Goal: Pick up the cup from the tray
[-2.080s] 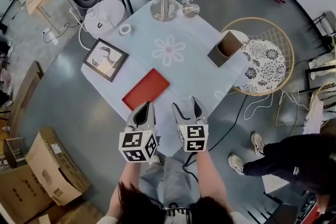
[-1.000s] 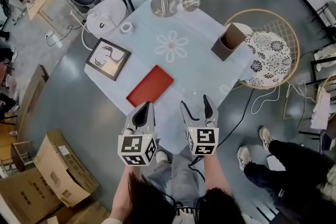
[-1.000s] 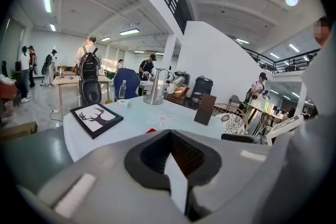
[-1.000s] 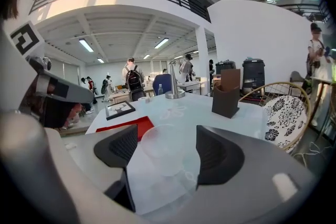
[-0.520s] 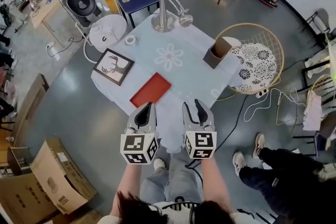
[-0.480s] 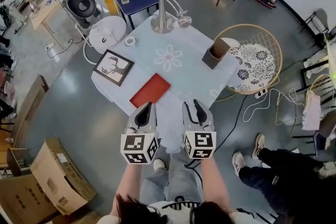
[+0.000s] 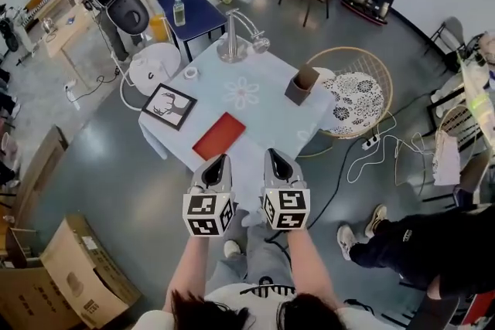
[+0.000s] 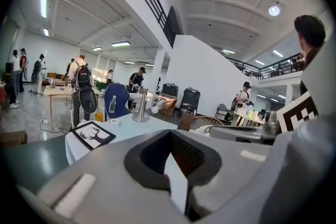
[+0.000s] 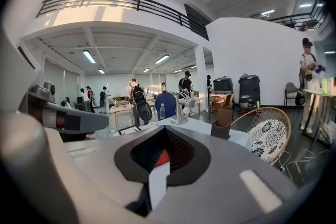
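Note:
A flat red tray [image 7: 219, 135] lies near the front edge of the pale blue table [image 7: 263, 108]; its top looks bare, and I see no cup on it. A small white round object [image 7: 190, 73] sits at the far left of the table. Both grippers hang in the air short of the table's near edge. My left gripper [image 7: 219, 161] is shut with nothing in it, and so is my right gripper [image 7: 272, 157]. In the right gripper view a sliver of the red tray [image 9: 162, 157] shows just past the closed jaws.
On the table stand a framed deer picture [image 7: 168, 106], a metal desk lamp [image 7: 231, 42] and a brown box-like holder [image 7: 300, 85]. A wicker chair [image 7: 352, 93] is at the right, cardboard boxes [image 7: 62, 274] at the lower left. A person's legs [image 7: 402, 239] stand at the right.
My right gripper, open earlier, has shut. The head view has pulled back, so the table looks smaller and farther off. The left gripper stays shut.

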`<act>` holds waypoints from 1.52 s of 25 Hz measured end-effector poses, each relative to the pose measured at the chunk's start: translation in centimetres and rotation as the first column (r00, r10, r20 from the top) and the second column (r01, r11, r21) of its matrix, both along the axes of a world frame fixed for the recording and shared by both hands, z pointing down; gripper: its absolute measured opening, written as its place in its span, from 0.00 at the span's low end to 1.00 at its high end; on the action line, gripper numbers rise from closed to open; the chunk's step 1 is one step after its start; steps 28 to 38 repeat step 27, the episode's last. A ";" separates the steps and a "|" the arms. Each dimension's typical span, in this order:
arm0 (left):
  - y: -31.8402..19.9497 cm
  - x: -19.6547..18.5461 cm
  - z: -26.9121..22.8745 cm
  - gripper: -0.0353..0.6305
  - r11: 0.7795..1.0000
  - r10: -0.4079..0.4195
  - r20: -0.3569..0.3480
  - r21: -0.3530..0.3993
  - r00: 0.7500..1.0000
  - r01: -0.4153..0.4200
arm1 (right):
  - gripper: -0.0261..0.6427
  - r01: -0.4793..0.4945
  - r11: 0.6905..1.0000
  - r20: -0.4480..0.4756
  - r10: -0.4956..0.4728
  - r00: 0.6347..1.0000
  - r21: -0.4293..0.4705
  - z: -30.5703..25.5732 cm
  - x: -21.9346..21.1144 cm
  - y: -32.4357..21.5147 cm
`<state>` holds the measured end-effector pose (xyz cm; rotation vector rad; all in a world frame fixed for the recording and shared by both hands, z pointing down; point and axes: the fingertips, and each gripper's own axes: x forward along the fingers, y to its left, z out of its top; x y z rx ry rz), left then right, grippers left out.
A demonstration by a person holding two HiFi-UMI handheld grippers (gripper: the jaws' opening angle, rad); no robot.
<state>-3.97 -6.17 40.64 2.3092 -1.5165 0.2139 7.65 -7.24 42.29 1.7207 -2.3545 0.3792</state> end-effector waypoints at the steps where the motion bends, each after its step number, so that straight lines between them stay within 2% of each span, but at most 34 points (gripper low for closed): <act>1: 0.5 -0.1 -0.1 0.05 1.000 -0.001 -0.008 -0.003 1.000 0.001 | 0.08 -0.003 1.000 0.004 0.003 1.000 -0.002 -0.3 -0.1 0.4; 12: 2.8 -0.4 -3.1 0.05 0.998 0.003 -0.034 0.060 0.999 -0.001 | 0.08 0.028 0.999 -0.032 -0.027 0.999 0.034 -3.5 -2.1 3.1; 18: 3.5 0.2 -4.3 0.05 0.996 0.019 -0.026 0.089 0.999 -0.016 | 0.08 0.042 0.998 -0.040 -0.040 0.998 0.055 -4.8 -2.4 3.8; 38: 3.8 1.3 -4.8 0.05 0.994 0.044 -0.025 0.102 0.999 -0.041 | 0.08 0.042 0.997 -0.057 -0.038 0.998 0.069 -5.3 -2.2 4.2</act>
